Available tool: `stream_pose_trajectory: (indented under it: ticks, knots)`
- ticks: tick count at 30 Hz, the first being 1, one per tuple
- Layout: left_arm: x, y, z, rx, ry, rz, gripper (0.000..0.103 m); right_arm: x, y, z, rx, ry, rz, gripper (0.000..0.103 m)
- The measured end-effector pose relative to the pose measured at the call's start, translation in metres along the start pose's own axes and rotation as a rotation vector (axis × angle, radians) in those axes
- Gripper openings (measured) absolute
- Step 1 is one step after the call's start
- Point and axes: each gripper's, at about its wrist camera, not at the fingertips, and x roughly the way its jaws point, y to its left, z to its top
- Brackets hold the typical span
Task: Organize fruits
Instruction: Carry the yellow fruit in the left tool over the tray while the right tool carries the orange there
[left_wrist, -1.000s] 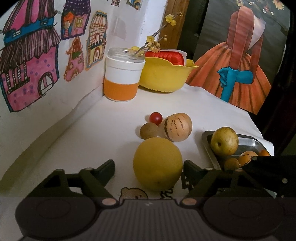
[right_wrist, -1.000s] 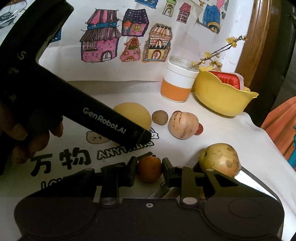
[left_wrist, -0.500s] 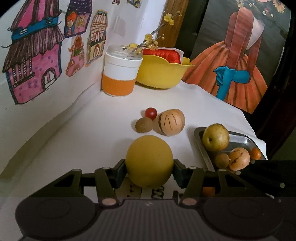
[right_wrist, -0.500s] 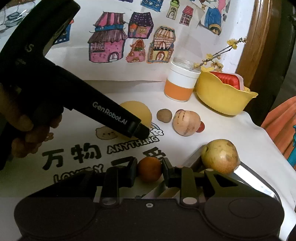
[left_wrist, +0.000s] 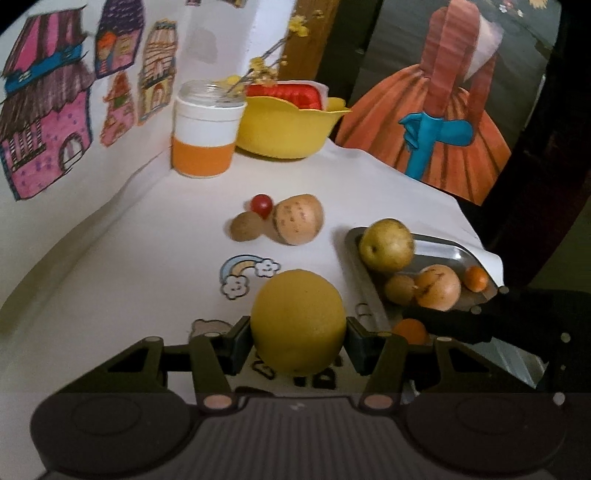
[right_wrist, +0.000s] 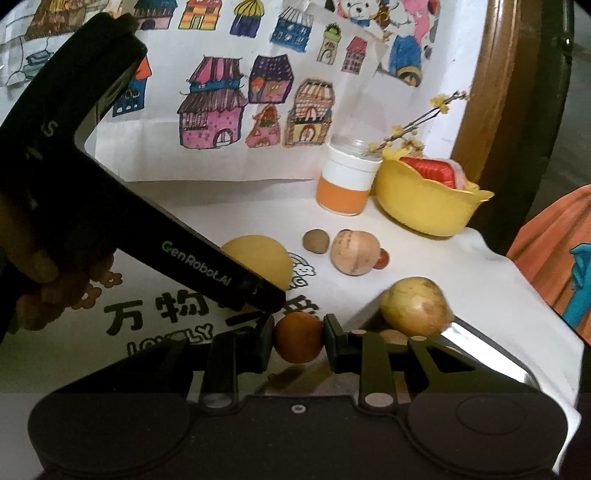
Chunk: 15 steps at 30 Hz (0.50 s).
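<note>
My left gripper (left_wrist: 298, 341) is shut on a large yellow round fruit (left_wrist: 298, 321), held above the white cloth just left of the metal tray (left_wrist: 448, 253). In the tray lie a yellow-green pear (left_wrist: 386, 244), a small brown fruit (left_wrist: 400, 290), a striped orange-tan fruit (left_wrist: 439, 286) and a small orange (left_wrist: 475, 277). My right gripper (right_wrist: 298, 341) is shut on a small orange (right_wrist: 298, 341) at the tray's near left corner (right_wrist: 480, 341). On the cloth lie a kiwi (left_wrist: 245, 226), a cherry tomato (left_wrist: 261, 205) and a striped tan melon (left_wrist: 298, 218).
A white and orange jar (left_wrist: 205, 131) and a yellow bowl (left_wrist: 288, 127) with a red object stand at the back by the wall. The table edge drops off behind the tray on the right. A hand (right_wrist: 40, 280) holds the left gripper's black handle (right_wrist: 122, 206).
The left gripper's jaws closed on the yellow fruit and lifted it back toward the tray, uncovering the rainbow print. The right gripper kept the small orange and drew back a little.
</note>
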Motion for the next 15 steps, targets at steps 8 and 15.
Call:
stream_pose_trajectory:
  ticks: [8,15]
  knots:
    - [-0.004,-0.028,0.003,0.034,-0.011,-0.037,0.057,-0.026,-0.024,-0.013,0.035,-0.018,-0.067,0.031]
    - [0.005,-0.06,0.002,0.068,0.005,-0.08,0.057,-0.042,-0.052,-0.035,0.093,-0.012,-0.139,0.031]
